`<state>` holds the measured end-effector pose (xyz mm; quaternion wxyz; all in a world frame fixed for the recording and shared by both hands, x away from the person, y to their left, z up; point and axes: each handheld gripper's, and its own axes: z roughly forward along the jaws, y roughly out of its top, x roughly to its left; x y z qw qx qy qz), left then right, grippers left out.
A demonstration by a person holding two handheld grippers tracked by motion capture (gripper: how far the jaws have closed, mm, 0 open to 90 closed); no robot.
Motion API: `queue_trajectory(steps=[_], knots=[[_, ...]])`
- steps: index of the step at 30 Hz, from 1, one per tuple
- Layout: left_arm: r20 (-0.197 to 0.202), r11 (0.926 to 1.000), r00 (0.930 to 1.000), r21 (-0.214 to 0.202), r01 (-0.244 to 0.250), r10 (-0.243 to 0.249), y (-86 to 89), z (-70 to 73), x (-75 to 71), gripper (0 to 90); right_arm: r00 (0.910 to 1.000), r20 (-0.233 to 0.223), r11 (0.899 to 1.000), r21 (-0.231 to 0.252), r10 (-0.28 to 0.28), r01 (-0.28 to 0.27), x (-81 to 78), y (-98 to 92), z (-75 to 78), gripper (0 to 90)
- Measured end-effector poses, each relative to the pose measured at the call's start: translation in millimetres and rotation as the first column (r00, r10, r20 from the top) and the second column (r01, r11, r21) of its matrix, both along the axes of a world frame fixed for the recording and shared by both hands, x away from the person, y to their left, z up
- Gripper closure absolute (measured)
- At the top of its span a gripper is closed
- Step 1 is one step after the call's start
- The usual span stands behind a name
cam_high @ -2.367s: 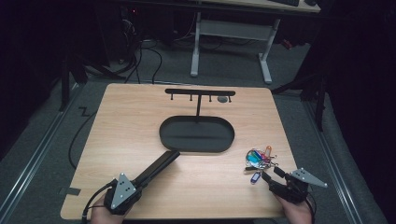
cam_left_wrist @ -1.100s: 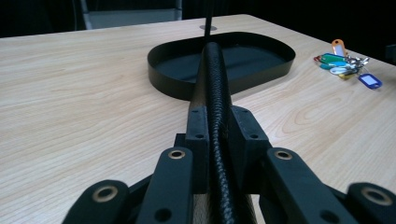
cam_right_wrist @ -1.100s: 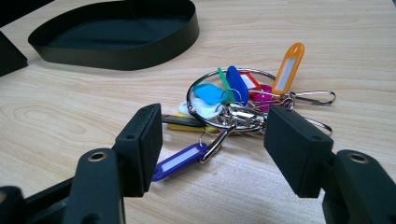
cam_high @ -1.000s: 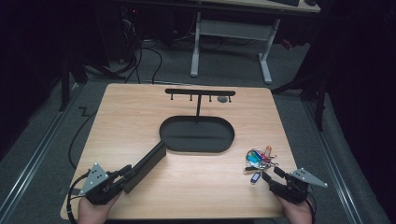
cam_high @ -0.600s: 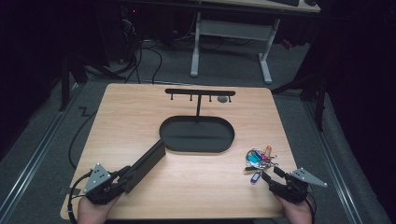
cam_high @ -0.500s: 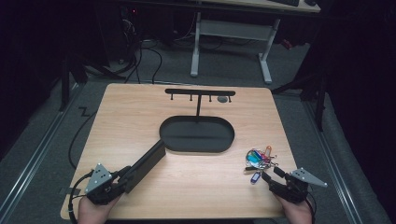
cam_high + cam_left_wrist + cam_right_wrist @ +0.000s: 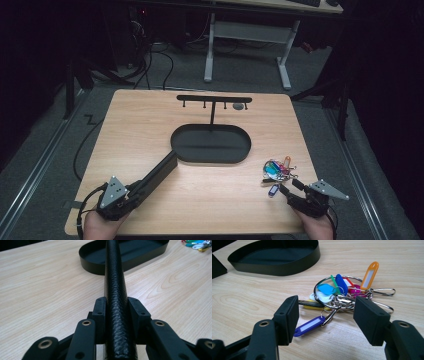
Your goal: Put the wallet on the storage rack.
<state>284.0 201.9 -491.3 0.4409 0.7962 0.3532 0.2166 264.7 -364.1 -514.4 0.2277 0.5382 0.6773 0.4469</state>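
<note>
A long black textured case [image 7: 156,174] lies slanted, its far end at the left end of the black oval tray [image 7: 210,159]. My left gripper [image 7: 134,192] holds the case's near end. In the left gripper view its pads [image 7: 100,312] lie against both sides of the case [image 7: 115,285]; the jaws have just been opening a little with the case still between them. A bunch of keys with coloured tags [image 7: 277,170] lies right of the tray. My right gripper [image 7: 287,192] stands open just short of it, the key bunch [image 7: 339,293] ahead of its jaws [image 7: 325,320].
A black rack with small hooks [image 7: 214,99] rises on a post from the tray's far side, with a grey round piece [image 7: 239,106] at its right end. Bare wooden tabletop [image 7: 135,130] spreads to the left. The floor beyond is dark, with cables and desk legs.
My left gripper has shifted left along the front edge, and the case has swung with it so its far end meets the tray's left end. The right gripper and keys have not moved.
</note>
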Motion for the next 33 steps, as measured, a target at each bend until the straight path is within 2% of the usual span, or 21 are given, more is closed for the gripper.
queue_trajectory(steps=[4, 6, 8, 14, 18, 21, 24, 25, 26, 28, 30, 33], knots=[[-0.036, 0.9964, 0.9991, 0.083, -0.020, 0.023, -5.6, 1.9, 1.1, 67.7, 0.9999, 0.001, 1.000, -0.002, 0.015, -0.015, 1.7, 2.4, -0.3, 37.4], [-0.037, 0.9934, 0.9983, 0.108, -0.041, 0.045, -7.7, 2.4, 1.3, 66.4, 0.9991, 0.017, 0.999, 0.006, 0.038, -0.038, 1.8, 4.1, 0.9, 36.8], [-0.046, 0.9917, 0.9974, 0.119, -0.049, 0.055, -8.0, 3.1, 2.2, 63.6, 0.9969, 0.032, 0.997, 0.011, 0.072, -0.073, 2.9, 6.6, 1.5, 36.4], [-0.090, 0.9850, 0.9940, 0.166, -0.047, 0.062, -8.9, 13.3, 7.5, 61.4, 0.9948, 0.020, 0.995, 0.016, 0.100, -0.100, 4.2, 9.0, -0.5, 36.6], [-0.122, 0.9835, 0.9907, 0.177, -0.037, 0.059, -10.5, 18.7, 10.3, 58.2, 0.9940, 0.030, 0.994, 0.016, 0.105, -0.105, 4.5, 10.1, 0.5, 36.7], [-0.130, 0.9812, 0.9896, 0.190, -0.036, 0.061, -10.6, 18.6, 13.0, 56.9, 0.9960, 0.018, 0.996, 0.018, 0.087, -0.088, 1.7, 10.4, -2.5, 36.7], [-0.149, 0.9821, 0.9859, 0.182, -0.049, 0.076, -9.0, 15.8, 14.2, 57.1, 0.9980, -0.004, 0.998, 0.029, 0.063, -0.063, -1.7, 10.5, -4.6, 37.0], [-0.160, 0.9811, 0.9837, 0.187, -0.051, 0.082, -8.6, 14.1, 14.5, 57.4, 0.9974, 0.002, 0.997, 0.027, 0.072, -0.072, -2.6, 11.7, -2.9, 37.0], [-0.164, 0.9805, 0.9827, 0.189, -0.055, 0.087, -9.0, 12.9, 14.7, 57.5, 0.9960, 0.035, 0.997, 0.002, 0.083, -0.083, -5.4, 13.2, 1.7, 37.0], [-0.167, 0.9770, 0.9815, 0.205, -0.058, 0.093, -10.5, 11.4, 15.0, 57.5, 0.9956, 0.048, 0.997, 0.000, 0.081, -0.081, -7.5, 13.5, 4.0, 36.9], [-0.162, 0.9775, 0.9822, 0.202, -0.061, 0.095, -13.6, 11.3, 15.0, 58.0, 0.9949, 0.070, 0.997, 0.012, 0.073, -0.074, -9.8, 13.1, 7.1, 36.9], [-0.153, 0.9811, 0.9850, 0.187, -0.049, 0.079, -20.6, 11.1, 14.4, 58.3, 0.9961, 0.061, 0.998, 0.022, 0.064, -0.066, -8.6, 13.8, 5.9, 37.0]])
